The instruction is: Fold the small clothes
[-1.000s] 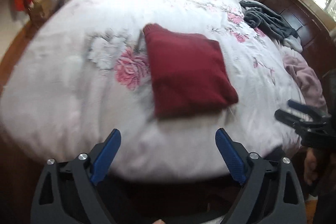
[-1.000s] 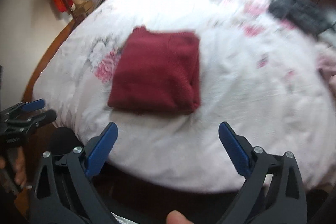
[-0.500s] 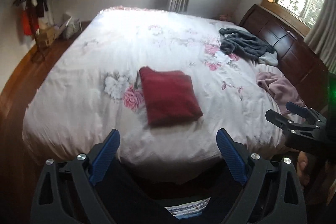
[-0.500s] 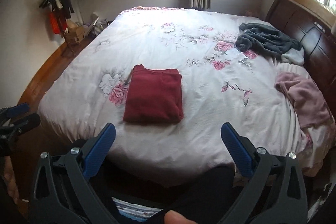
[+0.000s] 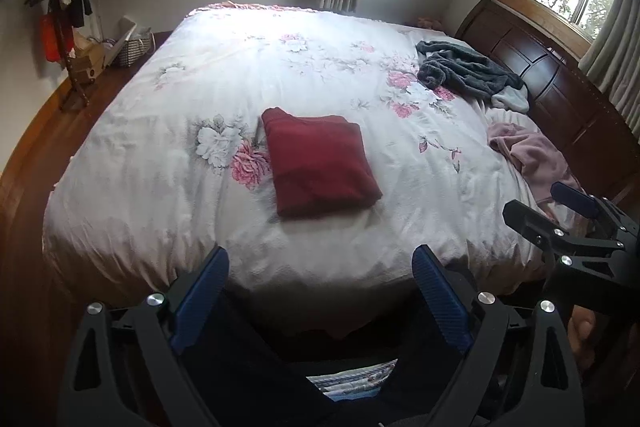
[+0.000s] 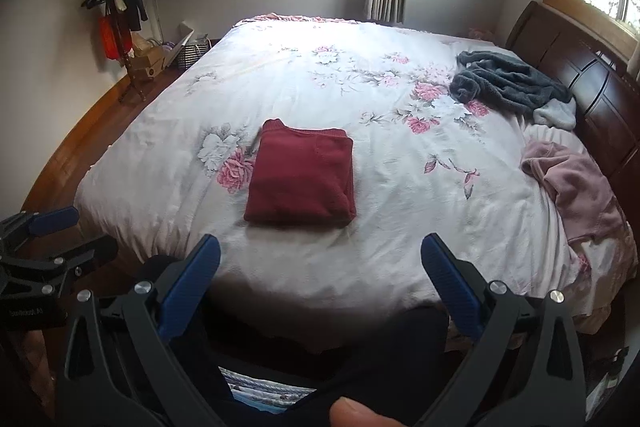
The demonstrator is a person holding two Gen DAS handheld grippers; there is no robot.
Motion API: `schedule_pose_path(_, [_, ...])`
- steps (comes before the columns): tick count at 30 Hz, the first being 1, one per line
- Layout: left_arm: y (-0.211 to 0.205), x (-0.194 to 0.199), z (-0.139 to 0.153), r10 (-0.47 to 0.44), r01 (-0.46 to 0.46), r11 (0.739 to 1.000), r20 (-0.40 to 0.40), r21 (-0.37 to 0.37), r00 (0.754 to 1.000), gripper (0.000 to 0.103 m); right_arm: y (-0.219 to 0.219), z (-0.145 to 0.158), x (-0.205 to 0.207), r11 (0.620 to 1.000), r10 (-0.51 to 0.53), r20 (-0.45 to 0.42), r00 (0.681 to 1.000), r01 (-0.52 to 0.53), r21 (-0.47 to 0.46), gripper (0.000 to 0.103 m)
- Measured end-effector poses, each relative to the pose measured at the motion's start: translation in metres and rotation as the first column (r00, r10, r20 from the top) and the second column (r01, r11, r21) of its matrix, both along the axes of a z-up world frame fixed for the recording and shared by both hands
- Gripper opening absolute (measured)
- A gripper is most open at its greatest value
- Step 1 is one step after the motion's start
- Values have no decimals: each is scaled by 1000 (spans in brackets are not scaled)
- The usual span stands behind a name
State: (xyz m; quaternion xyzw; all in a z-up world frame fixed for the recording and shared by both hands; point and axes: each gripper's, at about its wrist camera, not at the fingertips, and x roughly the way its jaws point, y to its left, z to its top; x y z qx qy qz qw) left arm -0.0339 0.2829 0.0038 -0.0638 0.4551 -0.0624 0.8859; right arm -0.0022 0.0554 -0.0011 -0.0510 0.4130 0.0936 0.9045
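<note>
Looking at the dark red knitted garment (image 6: pixel 301 179), I see it folded into a thick, tidy rectangle, lying on the white floral bedspread (image 6: pixel 360 99) near the front edge of the bed, a little left of the middle, beside a printed pink and white flower. I judge this piece done.

My left gripper (image 5: pixel 320 287) hangs off the front edge, its blue-padded jaws spread wide and holding nothing. My right gripper (image 6: pixel 320 269) does the same, jaws wide apart and empty, also clear of the bedspread. Each shows at the side of the other's view.

Farther out, toward the right edge by the dark wooden headboard (image 6: pixel 580 67), a crumpled pale pink fleece garment (image 6: pixel 576 183) lies in a heap, and beyond it, toward the far right corner, a rumpled dark grey fleece garment (image 6: pixel 508 87) with a pale grey piece touching it.

The step in hand, as I read it, is fetching the next piece. The pink one is nearer, so I would take it with the right gripper, pinching one layer at a hem or shoulder and not a bunched wad. Then I would drag it to bare bedspread well apart from the red stack, so spreading it flat does not disturb the finished fold.
</note>
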Motion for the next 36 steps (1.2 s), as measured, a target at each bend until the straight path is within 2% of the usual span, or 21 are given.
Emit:
schedule_pose_path(21, [-4,17,-10,-7,7,1000,-25,-10,1000,93,-2,-9,25,1000,3,-28,1000,-3,1,100])
schedule_pose_path(36, [-2,20,-12,-23,23,1000,-16,0,1000,93,2,-9,25,1000,7,17,1000,-7,-12,100])
